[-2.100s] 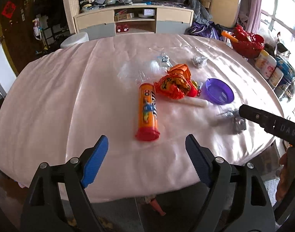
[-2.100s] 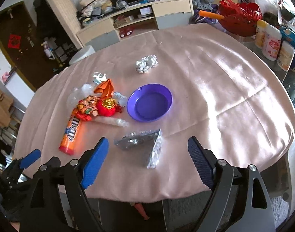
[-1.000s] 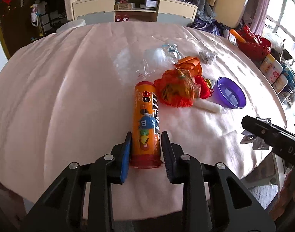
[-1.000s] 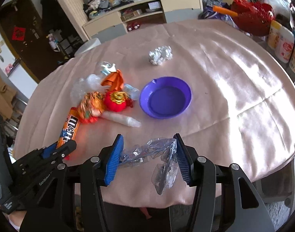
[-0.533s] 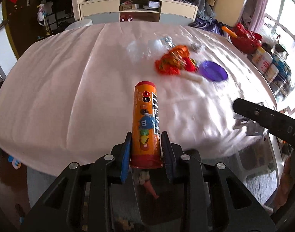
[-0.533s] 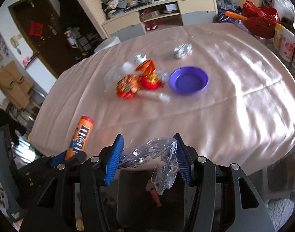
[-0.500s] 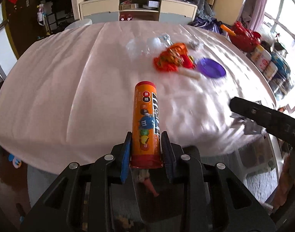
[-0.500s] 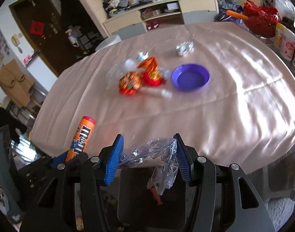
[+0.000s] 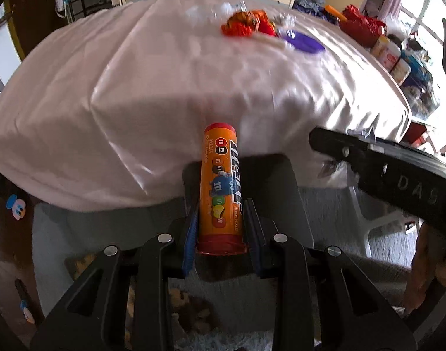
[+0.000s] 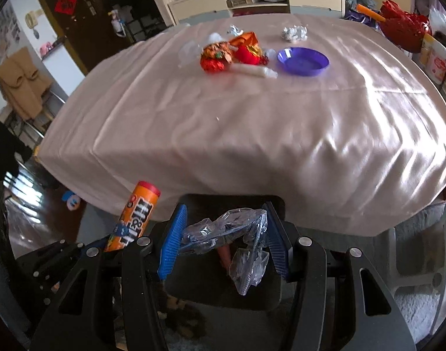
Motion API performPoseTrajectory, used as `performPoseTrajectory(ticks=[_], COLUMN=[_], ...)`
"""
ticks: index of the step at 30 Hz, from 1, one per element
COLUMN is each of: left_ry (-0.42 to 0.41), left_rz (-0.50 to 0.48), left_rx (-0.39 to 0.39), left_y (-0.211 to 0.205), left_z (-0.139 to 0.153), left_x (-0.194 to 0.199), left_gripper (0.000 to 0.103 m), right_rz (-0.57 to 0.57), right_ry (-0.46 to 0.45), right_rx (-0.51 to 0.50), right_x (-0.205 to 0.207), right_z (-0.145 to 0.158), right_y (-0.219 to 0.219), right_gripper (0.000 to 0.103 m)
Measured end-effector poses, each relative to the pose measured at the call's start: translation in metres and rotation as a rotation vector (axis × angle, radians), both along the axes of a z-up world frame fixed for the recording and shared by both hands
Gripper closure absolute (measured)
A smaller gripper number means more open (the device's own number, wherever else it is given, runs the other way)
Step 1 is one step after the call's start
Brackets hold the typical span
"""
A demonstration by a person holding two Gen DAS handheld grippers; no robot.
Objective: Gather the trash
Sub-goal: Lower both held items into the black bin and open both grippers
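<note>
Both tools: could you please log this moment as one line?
left tool: shut on candy tube | right tool: shut on plastic wrapper | both past table edge

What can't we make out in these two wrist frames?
- Bin, right wrist view: dark shape below; the right gripper and its clear wrapper cover its opening.
- Table trash, left wrist view: motion-blurred.
- Candy tube base: hidden between the left gripper fingers.

Black tool (blue ribbed pads)

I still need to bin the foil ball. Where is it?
On the table's far side in the right wrist view: the foil ball lies just beyond the purple dish, apart from it.
</note>
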State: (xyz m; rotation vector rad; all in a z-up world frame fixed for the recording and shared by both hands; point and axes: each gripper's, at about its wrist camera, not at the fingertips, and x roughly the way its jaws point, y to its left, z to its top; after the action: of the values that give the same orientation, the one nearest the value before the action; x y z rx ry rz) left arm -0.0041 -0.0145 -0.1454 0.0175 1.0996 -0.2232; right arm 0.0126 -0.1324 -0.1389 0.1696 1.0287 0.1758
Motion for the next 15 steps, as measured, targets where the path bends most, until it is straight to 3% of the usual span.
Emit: performPoseTrajectory(ticks=[8,15], left_ry=[0.050,0.076], left_rz=[-0.026,-0.021], left_rx=[0.013,-0.007], left_y=[-0.006,-0.003], left_z=[-0.021,-0.023], left_x=[-0.005,-0.001], left_gripper=[0.075,0.074], right_rz=[0.013,0.025], right_ry=[0.103,0.106], right_rx=[-0.015,-0.012], right_x=[0.006,0.012], right_z=[-0.031,-0.033], right_y=[0.000,0.006], right_gripper=[0.049,0.047])
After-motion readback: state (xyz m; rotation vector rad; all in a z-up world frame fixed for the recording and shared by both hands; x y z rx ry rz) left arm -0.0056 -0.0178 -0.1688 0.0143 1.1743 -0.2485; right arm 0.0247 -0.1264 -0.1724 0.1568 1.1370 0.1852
